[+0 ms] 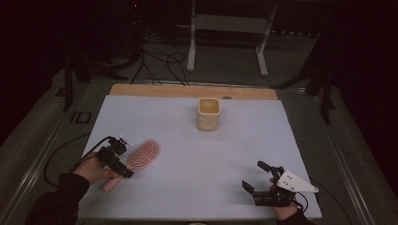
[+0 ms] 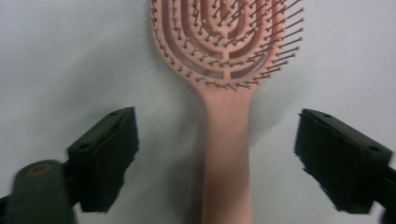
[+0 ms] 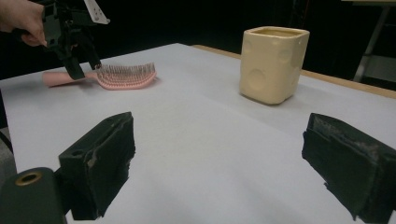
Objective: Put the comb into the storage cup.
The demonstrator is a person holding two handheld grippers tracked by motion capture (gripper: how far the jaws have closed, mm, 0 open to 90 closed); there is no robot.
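Left gripper (image 2: 217, 158): jaws held wide, handle straddled, nothing clenched yet.
Brush (image 1: 141, 157): laid flat on the sheet (image 1: 197, 187), bristles up, near the left edge, well apart from the cup (image 1: 208, 114).
Right gripper (image 1: 261, 180): released, kept low at the near right.
Risk: handle is skidded away if one pad lands first.
Risk: grip too near the handle's end, so the head may be tipped down once lifted.

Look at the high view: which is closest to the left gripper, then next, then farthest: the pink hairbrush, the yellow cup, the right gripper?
1. Pink hairbrush: right under the left gripper, its handle between the open jaws.
2. Yellow cup: farther back, near the table's middle.
3. Right gripper: far across, at the near right edge.
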